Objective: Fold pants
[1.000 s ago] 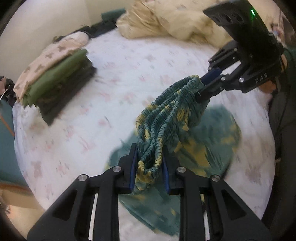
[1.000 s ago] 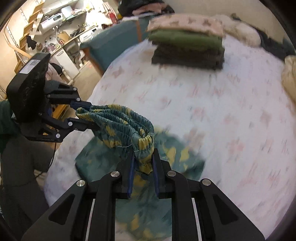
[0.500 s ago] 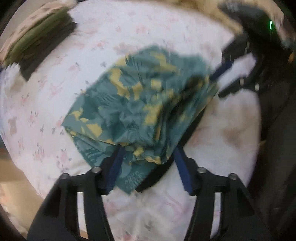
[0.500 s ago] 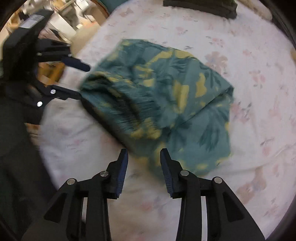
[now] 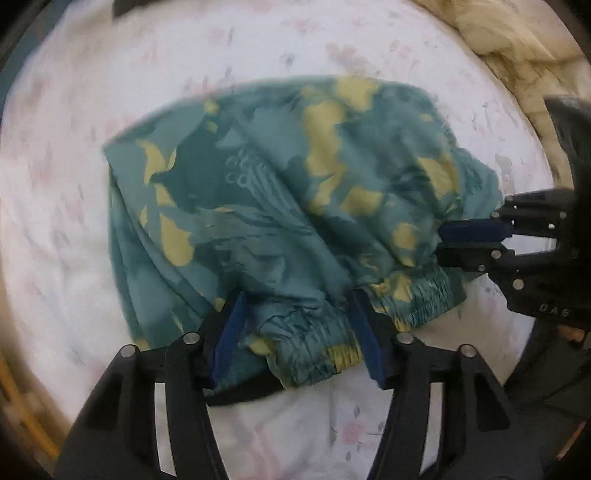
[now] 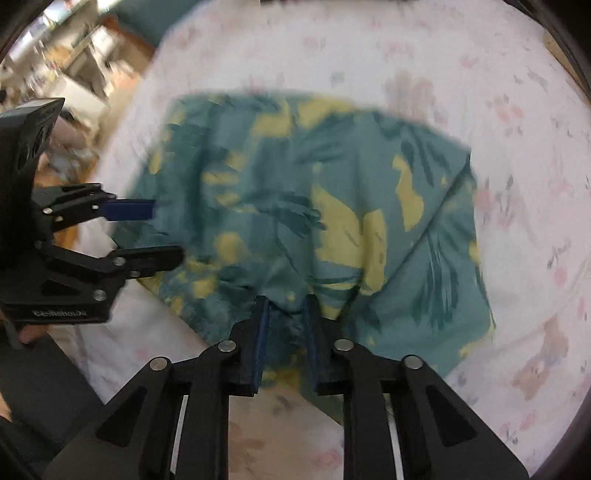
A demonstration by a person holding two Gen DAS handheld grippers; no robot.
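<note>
The teal pants with yellow patches (image 5: 288, 199) lie folded in a flat bundle on the white flowered bedsheet (image 5: 110, 74). They also show in the right wrist view (image 6: 314, 206). My left gripper (image 5: 299, 325) is open, its fingers astride the elastic waistband at the near edge. My right gripper (image 6: 286, 332) has its jaws a little apart with the cloth's edge between them; it also shows in the left wrist view (image 5: 465, 243), at the bundle's right end. The left gripper shows in the right wrist view (image 6: 147, 232), open at the bundle's left side.
A cream blanket (image 5: 517, 44) is heaped at the far right of the bed. The dark edge of a clothes stack (image 5: 140, 5) shows at the top. Past the bed's left edge there is room furniture (image 6: 74, 81).
A second ago both grippers were shut on the bunched waistband, held up over the bed. The pants have come down flat onto the sheet and both grippers have opened.
</note>
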